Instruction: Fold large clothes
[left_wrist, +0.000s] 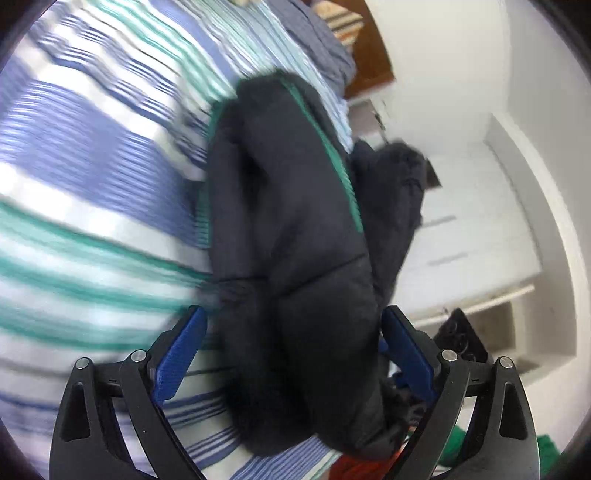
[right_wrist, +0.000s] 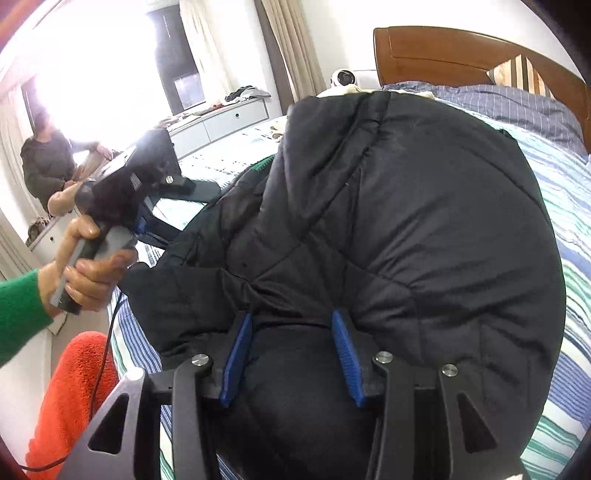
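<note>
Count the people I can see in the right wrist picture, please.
2. One sits far left by the bright window, in dark clothes. The other is the operator at the lower left edge: green sleeve, hand on the left gripper's handle. Others may be hidden.

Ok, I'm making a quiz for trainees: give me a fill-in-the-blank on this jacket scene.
1. The padded jacket is ____ in colour.
2. It lies on a ____ bedsheet.
3. The right gripper has jacket fabric ____ its fingers.
4. The bed's headboard is made of ____.

Missing words: black; striped; between; wood
</note>
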